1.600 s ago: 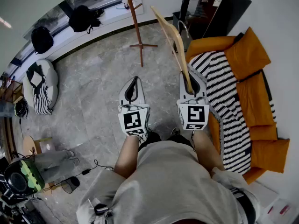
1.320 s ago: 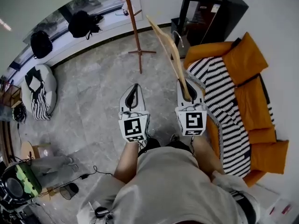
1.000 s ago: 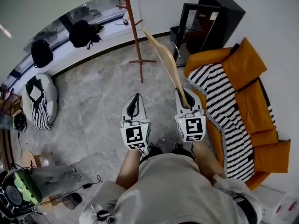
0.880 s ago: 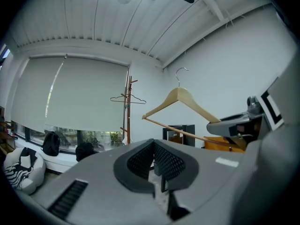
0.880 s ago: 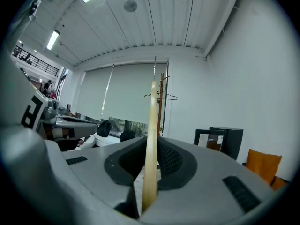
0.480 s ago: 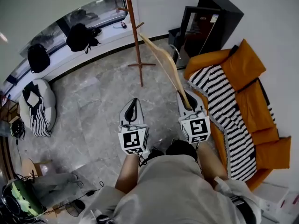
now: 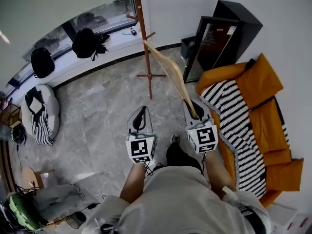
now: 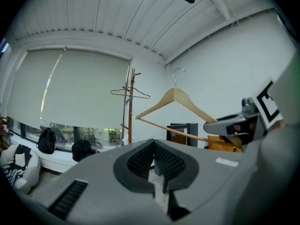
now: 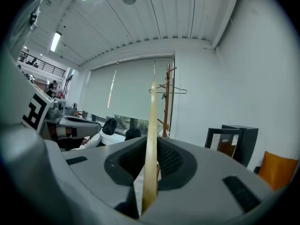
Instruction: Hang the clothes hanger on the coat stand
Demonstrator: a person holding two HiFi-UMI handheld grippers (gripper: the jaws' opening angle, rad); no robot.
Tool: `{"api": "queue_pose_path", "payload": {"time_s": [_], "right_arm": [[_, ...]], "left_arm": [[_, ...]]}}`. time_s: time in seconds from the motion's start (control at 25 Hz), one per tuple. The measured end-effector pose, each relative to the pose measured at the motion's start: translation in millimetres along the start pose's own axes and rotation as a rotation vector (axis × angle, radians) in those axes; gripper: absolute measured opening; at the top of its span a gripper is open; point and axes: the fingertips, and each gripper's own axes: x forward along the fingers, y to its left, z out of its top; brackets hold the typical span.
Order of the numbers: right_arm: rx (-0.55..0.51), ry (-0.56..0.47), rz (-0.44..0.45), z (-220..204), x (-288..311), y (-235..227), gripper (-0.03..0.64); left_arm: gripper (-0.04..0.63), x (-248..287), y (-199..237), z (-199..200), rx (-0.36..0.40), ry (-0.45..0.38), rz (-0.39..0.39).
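My right gripper [image 7: 193, 108] is shut on one end of a light wooden clothes hanger [image 7: 168, 72], which juts forward and up toward the coat stand. In the left gripper view the hanger [image 8: 178, 102] shows whole, with its metal hook on top. In the right gripper view it [image 9: 151, 144] stands edge-on between the jaws [image 9: 146, 172]. The brown wooden coat stand [image 7: 143, 33] rises just beyond the hanger's far tip; a wire hanger [image 9: 168, 91] hangs on one of its pegs. My left gripper [image 7: 139, 119] is shut with nothing in it [image 8: 154, 165], beside the right one.
An orange sofa [image 7: 265, 106] with a striped throw [image 7: 234, 118] lies at the right. A dark cabinet [image 7: 217, 38] stands against the wall beyond it. Black backpacks [image 7: 85, 42] sit on the window ledge. A beanbag [image 7: 39, 111] lies at the left on the grey stone floor.
The person has walked toward the coat stand, and both grippers have moved forward with them. The hanger's far tip now reaches close to the stand's pole. The sofa has slid back to the right.
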Motion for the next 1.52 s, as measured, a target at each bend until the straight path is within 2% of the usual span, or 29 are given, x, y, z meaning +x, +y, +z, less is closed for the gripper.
{"api": "queue_pose_path", "payload": {"time_s": [0.2,0.44,0.76,1.12,1.36,1.52], "right_arm": [[0.014,-0.015,0.053,3.7,53.7,-34.3,0.046],[0.049,-0.023,0.118,2.2,104.2,-76.8,0.046],[0.082,-0.086,0.253,6.9,155.2,-118.2,0.046],[0.127,-0.132,0.447,13.7,206.0,-112.2,0.046],[0.104,-0.106,0.527,13.6,257.5,-98.9,0.046],[0.049,-0.084,0.59,21.1,299.7,-93.1,0.046]], "left_arm": [[0.008,60.8,12.5,17.0,0.037,-0.026,0.019],[0.008,130.5,8.0,23.0,0.041,0.0,0.028],[0.008,187.2,1.8,27.4,0.063,0.024,0.077],[0.008,214.7,27.6,24.0,0.083,0.067,0.147],[0.008,238.9,53.4,20.1,0.069,0.066,0.174],[0.008,260.8,73.3,22.7,0.049,0.047,0.183]]}}
